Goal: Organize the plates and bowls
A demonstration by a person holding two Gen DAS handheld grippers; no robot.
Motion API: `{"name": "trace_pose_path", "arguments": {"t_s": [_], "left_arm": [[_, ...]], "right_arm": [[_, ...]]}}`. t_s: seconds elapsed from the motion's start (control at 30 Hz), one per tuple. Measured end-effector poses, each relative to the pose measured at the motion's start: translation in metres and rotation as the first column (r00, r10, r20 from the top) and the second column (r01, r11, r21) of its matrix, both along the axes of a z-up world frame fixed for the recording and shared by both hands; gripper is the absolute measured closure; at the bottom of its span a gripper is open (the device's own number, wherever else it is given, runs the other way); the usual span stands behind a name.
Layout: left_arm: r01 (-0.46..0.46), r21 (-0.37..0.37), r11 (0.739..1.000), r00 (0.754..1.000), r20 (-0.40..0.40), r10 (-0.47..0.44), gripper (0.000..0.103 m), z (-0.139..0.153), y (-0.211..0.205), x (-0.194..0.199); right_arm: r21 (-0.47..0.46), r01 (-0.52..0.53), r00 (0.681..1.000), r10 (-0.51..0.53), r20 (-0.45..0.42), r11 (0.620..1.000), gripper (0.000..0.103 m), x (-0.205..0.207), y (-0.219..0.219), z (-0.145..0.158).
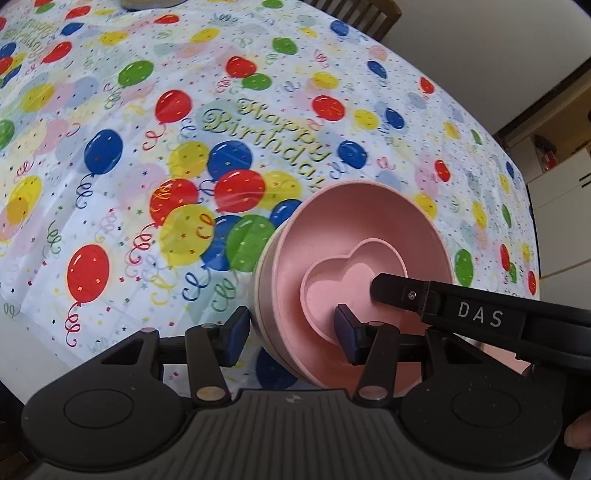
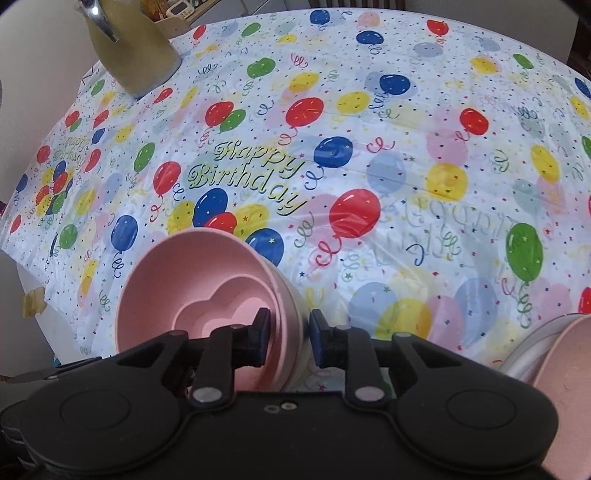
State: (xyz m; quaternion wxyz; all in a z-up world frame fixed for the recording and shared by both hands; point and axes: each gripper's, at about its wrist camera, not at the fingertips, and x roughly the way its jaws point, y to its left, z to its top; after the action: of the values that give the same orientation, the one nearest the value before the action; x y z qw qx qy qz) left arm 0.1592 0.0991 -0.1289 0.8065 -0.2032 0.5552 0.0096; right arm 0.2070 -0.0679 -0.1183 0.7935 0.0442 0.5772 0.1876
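A stack of nested bowls [image 1: 369,221], pink on top with cream and grey ones beneath, tilts over the balloon tablecloth [image 1: 184,110]. A pink heart-shaped dish [image 1: 332,291] lies inside it. My left gripper [image 1: 291,328] is shut on the stack's left wall, one pad outside and one inside. A finger of the right gripper [image 1: 399,295], marked DAS, reaches into the bowl from the right. In the right wrist view the right gripper [image 2: 290,332] is shut on the right wall of the same stack [image 2: 166,277], around the heart dish [image 2: 221,314].
Another pink dish on grey ones [image 2: 554,354] sits at the lower right. A yellowish jug [image 2: 133,48] stands at the table's far left corner. A wooden chair [image 1: 362,14] is behind the table, with cabinets [image 1: 554,184] to the right.
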Motion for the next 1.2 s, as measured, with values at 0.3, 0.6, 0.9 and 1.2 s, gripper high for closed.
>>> {"name": "trace_pose_path", "arguments": {"t_s": [0.3, 0.6, 0.9, 1.2], "left_arm": [[0.083, 0.008, 0.997, 0.996, 0.026, -0.083, 0.054, 0.031, -0.041, 0.003], [0.193, 0.015, 0.981, 0.98, 0.05, -0.193, 0.054, 0.052, -0.098, 0.006], [0.314, 0.017, 0.949, 0.946, 0.075, -0.314, 0.054, 0.067, -0.159, 0.009], [0.41, 0.008, 0.912, 0.91, 0.064, -0.41, 0.054, 0.062, -0.214, 0.013]], "right_arm": [[0.01, 0.067, 0.997, -0.067, 0.033, 0.998, 0.081, -0.008, -0.039, 0.032], [0.004, 0.146, 0.987, -0.146, 0.071, 0.989, 0.081, -0.021, -0.094, 0.056], [0.005, 0.251, 0.963, -0.25, 0.105, 0.968, 0.081, -0.039, -0.154, 0.072], [-0.001, 0.349, 0.931, -0.347, 0.112, 0.937, 0.081, -0.054, -0.208, 0.076]]}}
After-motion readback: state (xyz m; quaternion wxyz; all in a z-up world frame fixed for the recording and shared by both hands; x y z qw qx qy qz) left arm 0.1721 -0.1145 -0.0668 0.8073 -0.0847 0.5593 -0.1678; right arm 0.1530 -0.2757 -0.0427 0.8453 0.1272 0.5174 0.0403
